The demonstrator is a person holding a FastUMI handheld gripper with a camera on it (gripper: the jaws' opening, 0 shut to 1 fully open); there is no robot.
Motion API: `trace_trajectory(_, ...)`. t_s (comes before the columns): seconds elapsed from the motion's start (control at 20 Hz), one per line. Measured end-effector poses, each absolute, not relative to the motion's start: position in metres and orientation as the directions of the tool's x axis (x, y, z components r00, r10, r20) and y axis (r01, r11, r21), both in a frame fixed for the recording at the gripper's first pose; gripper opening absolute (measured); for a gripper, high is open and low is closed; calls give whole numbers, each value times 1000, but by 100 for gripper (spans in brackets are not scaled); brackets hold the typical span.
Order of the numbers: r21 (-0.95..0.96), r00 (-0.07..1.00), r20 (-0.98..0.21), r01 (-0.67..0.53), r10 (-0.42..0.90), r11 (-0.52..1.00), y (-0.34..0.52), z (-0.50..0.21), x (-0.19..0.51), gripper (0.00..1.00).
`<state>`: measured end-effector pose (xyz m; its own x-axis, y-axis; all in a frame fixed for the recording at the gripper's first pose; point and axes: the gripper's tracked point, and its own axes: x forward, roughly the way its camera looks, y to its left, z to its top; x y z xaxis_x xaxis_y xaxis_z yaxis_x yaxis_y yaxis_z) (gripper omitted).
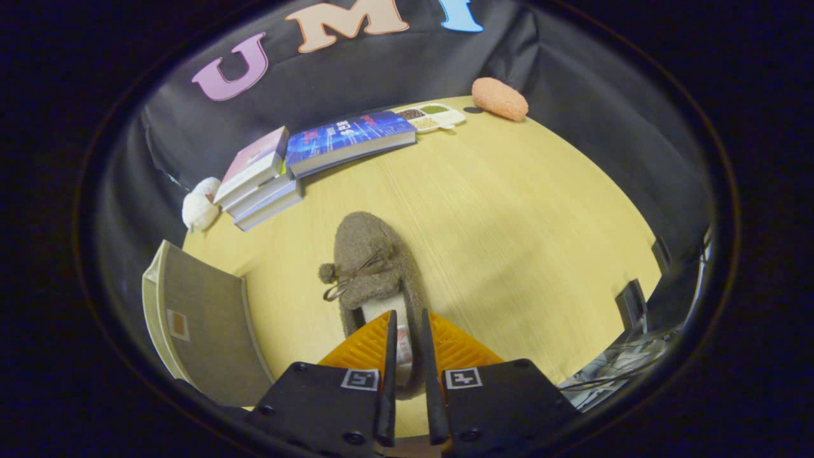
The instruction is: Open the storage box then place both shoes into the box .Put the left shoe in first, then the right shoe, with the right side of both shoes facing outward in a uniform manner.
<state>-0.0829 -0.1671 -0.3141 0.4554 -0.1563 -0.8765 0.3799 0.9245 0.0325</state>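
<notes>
A grey-brown fuzzy slipper with a bow and pompom lies on the wooden table, toe pointing away from me. My gripper sits over its heel end. The two fingers stand close together, pinching the heel-side rim of the slipper's opening, where the pale lining shows. A grey storage box stands to the left of the fingers, its broad grey face turned toward me.
A stack of books and a blue book lie beyond the slipper. A white plush toy sits left of the books. Far back are a compartment tray and an orange sponge-like object. Cables and black clamps lie to the right.
</notes>
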Motion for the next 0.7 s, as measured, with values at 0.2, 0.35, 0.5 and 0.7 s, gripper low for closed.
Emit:
trace_trajectory(0.2, 6, 412, -899, 354, -150, 935, -173, -338, -79, 24)
trace_trajectory(0.35, 3, 387, -912, 339, -136, 941, -174, -351, -76, 24)
trace_trajectory(0.5, 13, 376, -919, 335, -121, 942, -173, -353, -74, 19)
trace_trajectory(0.7, 37, 373, -922, 358, -106, 933, -174, -353, -73, 4)
